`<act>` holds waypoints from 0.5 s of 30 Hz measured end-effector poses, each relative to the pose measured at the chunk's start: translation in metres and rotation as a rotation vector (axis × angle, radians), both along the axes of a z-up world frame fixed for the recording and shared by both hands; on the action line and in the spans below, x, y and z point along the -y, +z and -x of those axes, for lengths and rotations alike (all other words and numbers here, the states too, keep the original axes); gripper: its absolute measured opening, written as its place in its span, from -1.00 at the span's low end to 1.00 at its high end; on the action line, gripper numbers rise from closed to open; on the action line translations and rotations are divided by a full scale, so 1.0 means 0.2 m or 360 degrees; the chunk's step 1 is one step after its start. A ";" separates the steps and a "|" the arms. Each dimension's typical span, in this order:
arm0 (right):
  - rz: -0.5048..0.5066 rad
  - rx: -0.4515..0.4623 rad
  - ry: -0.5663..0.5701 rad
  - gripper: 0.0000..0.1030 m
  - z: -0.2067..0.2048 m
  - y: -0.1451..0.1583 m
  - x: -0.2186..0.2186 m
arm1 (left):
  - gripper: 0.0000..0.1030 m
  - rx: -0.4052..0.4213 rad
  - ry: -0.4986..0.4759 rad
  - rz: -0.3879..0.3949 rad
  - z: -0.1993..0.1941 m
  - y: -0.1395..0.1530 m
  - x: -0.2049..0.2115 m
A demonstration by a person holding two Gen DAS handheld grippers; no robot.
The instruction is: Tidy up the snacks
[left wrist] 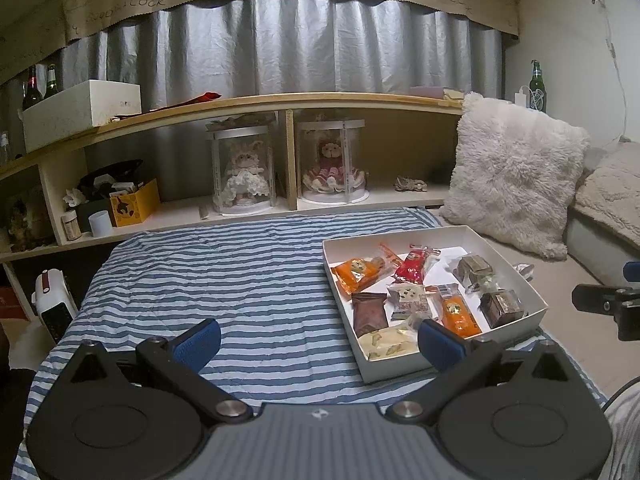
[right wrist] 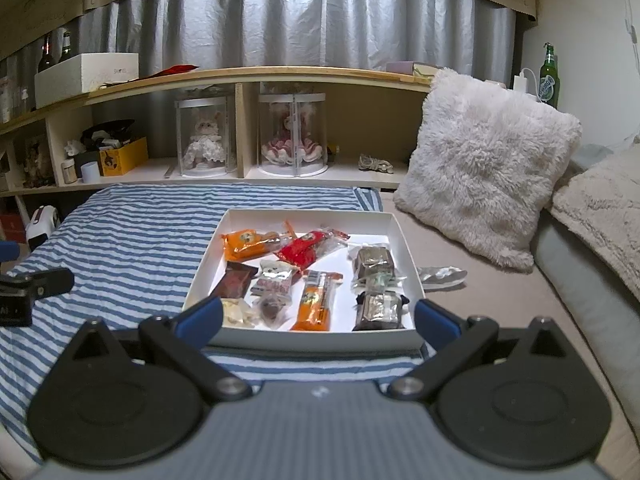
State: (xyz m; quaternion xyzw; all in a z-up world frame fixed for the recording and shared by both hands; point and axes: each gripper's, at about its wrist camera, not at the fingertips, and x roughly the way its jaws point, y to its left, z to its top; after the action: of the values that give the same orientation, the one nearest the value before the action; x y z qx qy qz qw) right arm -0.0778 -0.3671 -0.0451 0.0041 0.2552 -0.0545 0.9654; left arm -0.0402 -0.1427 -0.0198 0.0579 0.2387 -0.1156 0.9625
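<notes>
A white shallow box (left wrist: 512,322) (right wrist: 204,268) sits on the blue-striped bedcover and holds several wrapped snacks: orange packets (left wrist: 358,270) (right wrist: 316,304), a red packet (left wrist: 412,266) (right wrist: 304,250), a brown bar (left wrist: 369,314) (right wrist: 236,280), dark foil cubes (left wrist: 502,308) (right wrist: 378,308) and a pale nougat pack (left wrist: 386,342) (right wrist: 236,312). My left gripper (left wrist: 318,342) is open and empty, left of and in front of the box. My right gripper (right wrist: 318,318) is open and empty, just short of the box's near wall. An empty silver wrapper (right wrist: 442,276) lies right of the box.
A fluffy white pillow (left wrist: 512,176) (right wrist: 480,164) leans behind the box at the right. A low wooden shelf (left wrist: 280,100) holds two doll cases (left wrist: 244,168) (right wrist: 292,132), a yellow box (left wrist: 134,204) and bottles. The striped bedcover (left wrist: 208,272) spreads to the left.
</notes>
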 end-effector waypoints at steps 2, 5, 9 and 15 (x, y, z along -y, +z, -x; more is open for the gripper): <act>-0.0003 -0.0002 0.0000 0.99 0.00 0.00 0.00 | 1.00 0.0000 0.0002 0.0002 0.00 0.00 0.00; -0.0006 -0.0004 -0.0002 0.99 0.00 0.00 0.00 | 1.00 0.0000 0.0003 0.0008 0.00 0.00 0.00; -0.0005 -0.0005 -0.0003 0.99 0.00 0.00 0.00 | 1.00 -0.0002 0.0002 0.0006 0.00 0.00 0.00; -0.0011 -0.0006 -0.0005 0.99 0.00 -0.01 -0.01 | 1.00 -0.0007 0.0004 0.0012 0.01 0.00 0.01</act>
State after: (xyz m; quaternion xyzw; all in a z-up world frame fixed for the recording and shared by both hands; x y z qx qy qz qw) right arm -0.0784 -0.3661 -0.0462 0.0078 0.2572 -0.0549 0.9648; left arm -0.0415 -0.1440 -0.0203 0.0536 0.2404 -0.1153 0.9623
